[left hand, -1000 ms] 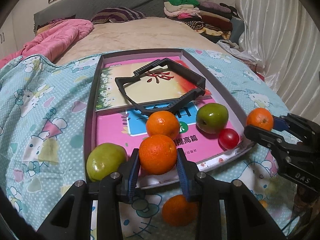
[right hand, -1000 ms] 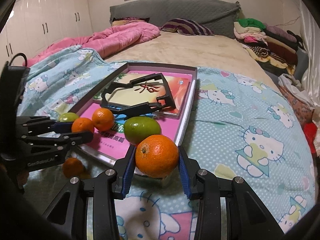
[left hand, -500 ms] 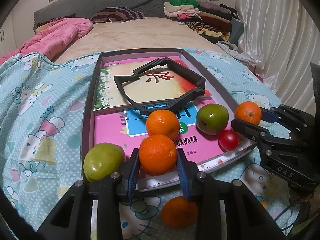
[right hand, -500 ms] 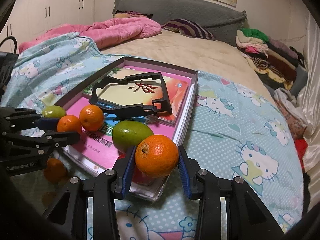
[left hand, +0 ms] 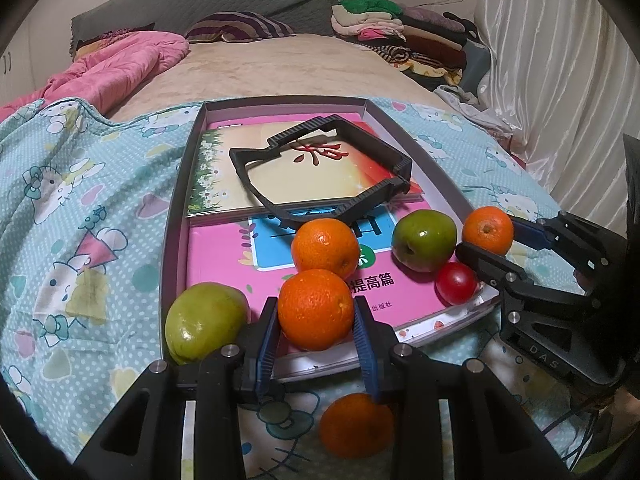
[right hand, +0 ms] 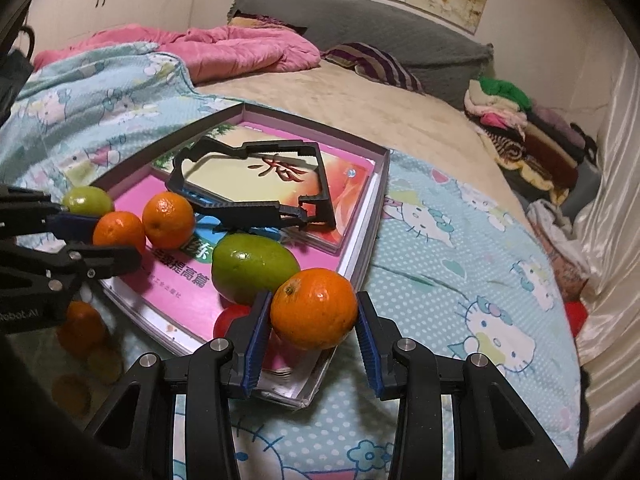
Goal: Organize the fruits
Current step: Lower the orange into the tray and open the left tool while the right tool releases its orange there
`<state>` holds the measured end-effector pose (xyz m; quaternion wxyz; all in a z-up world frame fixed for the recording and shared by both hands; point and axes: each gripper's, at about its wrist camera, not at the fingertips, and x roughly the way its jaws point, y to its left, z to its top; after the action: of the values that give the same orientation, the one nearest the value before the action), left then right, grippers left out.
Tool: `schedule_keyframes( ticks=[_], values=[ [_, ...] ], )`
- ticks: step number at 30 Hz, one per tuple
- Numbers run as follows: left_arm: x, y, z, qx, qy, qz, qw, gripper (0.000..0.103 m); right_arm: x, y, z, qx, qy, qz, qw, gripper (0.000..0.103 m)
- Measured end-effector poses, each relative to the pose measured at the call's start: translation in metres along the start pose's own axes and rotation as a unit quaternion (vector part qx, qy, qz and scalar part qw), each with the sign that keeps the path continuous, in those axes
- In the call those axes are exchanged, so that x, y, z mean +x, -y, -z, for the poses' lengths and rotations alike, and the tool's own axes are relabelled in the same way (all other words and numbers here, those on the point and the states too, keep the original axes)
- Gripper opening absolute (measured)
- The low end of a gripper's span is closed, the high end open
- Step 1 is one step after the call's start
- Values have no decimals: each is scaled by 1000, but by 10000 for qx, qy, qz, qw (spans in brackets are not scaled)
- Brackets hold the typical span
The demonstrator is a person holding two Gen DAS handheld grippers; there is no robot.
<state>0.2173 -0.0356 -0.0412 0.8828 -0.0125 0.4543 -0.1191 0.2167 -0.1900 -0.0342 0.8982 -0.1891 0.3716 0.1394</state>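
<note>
My left gripper (left hand: 316, 314) is shut on an orange (left hand: 315, 309) at the near edge of a grey tray (left hand: 173, 216). My right gripper (right hand: 310, 312) is shut on another orange (right hand: 314, 307) over the tray's near right corner; it also shows in the left wrist view (left hand: 487, 229). In the tray lie a third orange (left hand: 325, 247), a green apple (left hand: 424, 239), a cherry tomato (left hand: 456, 282) and a second green fruit (left hand: 205, 322) at the near left corner. Another orange (left hand: 356, 424) lies on the blanket below my left gripper.
The tray (right hand: 382, 184) holds pink books (left hand: 224, 256) and a black plastic frame (left hand: 324, 172). It sits on a Hello Kitty blanket (left hand: 80, 216) on a bed. A pink quilt (right hand: 224, 48), folded clothes (left hand: 400, 32) and a white curtain (left hand: 560, 80) surround it.
My right gripper has carried its orange left, from beside the tray to over the tray's right edge next to the green apple. My left gripper holds its orange in place.
</note>
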Motion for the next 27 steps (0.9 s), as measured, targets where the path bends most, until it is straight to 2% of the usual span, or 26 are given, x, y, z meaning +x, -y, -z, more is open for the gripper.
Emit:
schedule_keyframes(
  ticks=[6,11,27],
  values=[
    [0,-1,0,-24,-12,21,10000,36,-1,3,3,49,71,-68,9999,43],
    [0,-1,0,-36,-17,27,10000,36,-4,11,5,295,142,-322,9989,45],
    [0,-1,1,-60,-20,35,10000,36,-19,13,12,516,351,-710,9955,48]
  ],
)
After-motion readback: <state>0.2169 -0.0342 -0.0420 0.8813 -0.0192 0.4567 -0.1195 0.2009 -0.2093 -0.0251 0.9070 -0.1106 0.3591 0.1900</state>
